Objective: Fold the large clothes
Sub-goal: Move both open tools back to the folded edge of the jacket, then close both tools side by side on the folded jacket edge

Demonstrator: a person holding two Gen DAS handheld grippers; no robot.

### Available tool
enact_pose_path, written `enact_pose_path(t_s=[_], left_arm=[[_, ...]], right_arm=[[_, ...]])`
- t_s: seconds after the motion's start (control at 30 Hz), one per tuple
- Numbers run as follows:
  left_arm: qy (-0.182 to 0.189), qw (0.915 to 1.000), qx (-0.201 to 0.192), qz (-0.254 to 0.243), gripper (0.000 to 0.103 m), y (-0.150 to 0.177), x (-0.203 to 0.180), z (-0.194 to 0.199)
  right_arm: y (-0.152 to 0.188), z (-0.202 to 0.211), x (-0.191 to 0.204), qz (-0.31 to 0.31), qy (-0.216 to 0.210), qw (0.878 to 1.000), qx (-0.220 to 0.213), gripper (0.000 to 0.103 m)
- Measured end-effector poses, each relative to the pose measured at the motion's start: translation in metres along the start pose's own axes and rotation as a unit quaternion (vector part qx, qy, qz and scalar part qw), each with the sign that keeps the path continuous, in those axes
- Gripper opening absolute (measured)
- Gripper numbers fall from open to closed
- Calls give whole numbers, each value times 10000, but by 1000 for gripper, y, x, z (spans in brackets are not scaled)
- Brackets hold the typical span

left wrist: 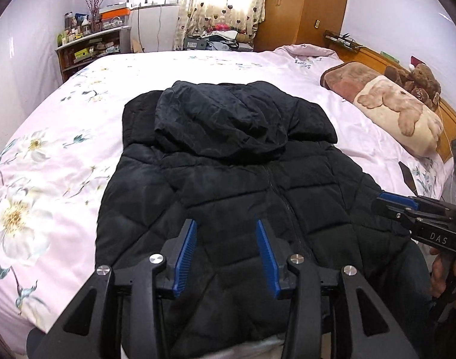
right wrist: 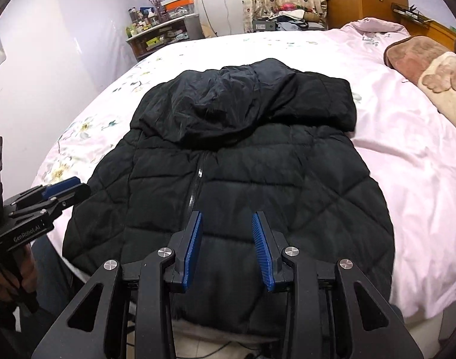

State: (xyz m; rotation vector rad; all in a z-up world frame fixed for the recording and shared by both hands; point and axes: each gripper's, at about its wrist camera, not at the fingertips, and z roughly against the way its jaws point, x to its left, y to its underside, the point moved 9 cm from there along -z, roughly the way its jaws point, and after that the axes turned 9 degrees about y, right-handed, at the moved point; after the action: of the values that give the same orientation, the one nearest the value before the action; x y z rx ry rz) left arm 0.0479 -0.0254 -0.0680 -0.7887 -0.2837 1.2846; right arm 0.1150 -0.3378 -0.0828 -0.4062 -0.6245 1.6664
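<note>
1. Folding this black puffer jacket (left wrist: 242, 179) well depends on taking the next grip evenly, one gripper at each side of the zip that runs down its middle.
2. That jacket lies spread on the bed (left wrist: 63, 137), zip side up, its hood (left wrist: 222, 119) turned down over the chest; the hem nearest the cameras hangs over the bed's near edge.
3. Above the hem, the left gripper (left wrist: 226, 251) has its jaws apart with nothing between them; only jacket fabric shows behind the gap, and the blue pads do not press on it.
4. On the other side of the zip, the right gripper (right wrist: 227, 246) is likewise parted and empty, hovering over the lower part of the jacket.
5. My judgement: the next fold is yet to start, since the body is still laid out full length. Each pair of jaws should bite a thick pinch at matching corners, because slippery padded cloth slides out of a shallow hold.
6. Lifting both sides together and laying them down slowly should keep the hood from bunching.
7. Containers: beyond the jacket's hood, a shelf (left wrist: 87, 48) against the far wall carries an orange-lidded clear box (left wrist: 114, 18) and small bottles; what the box holds is too small to tell.
</note>
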Motion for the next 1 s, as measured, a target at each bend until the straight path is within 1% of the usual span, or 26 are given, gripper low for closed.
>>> enact_pose_path(t_s=[0.23,0.5,0.53,0.57,0.6,0.73,0.87,0.9,1.0], left_arm=[[-111,9999,23,57,46,14,6,13],[-254,9994,-47,240,52,14,21,17],[-273,9993,-63,257,53,14,24,17],[-306,9991,-87,274,54,12,27,18],[-335,9990,-102,291,55,12,30,18],[-454,9982,-118,373,56,12,46,18],[-579,9969,-82,519,60,16,67,15],[-617,9965,-68,563,62,18,74,14],[-741,9946,44,729,63,27,94,8]], right_arm=[[13,8,-11,-120,83,9999,-11,36],[12,10,-29,-308,219,9993,-76,37],[11,10,-34,-346,247,9991,-79,43],[11,10,-38,-401,265,9988,-81,54],[10,10,-43,-464,273,9985,-86,58],[10,8,-64,-625,414,9972,-63,59],[12,2,-89,-817,590,9949,22,59],[14,0,-95,-856,636,9943,45,59],[18,-8,-118,-996,765,9920,155,59]])
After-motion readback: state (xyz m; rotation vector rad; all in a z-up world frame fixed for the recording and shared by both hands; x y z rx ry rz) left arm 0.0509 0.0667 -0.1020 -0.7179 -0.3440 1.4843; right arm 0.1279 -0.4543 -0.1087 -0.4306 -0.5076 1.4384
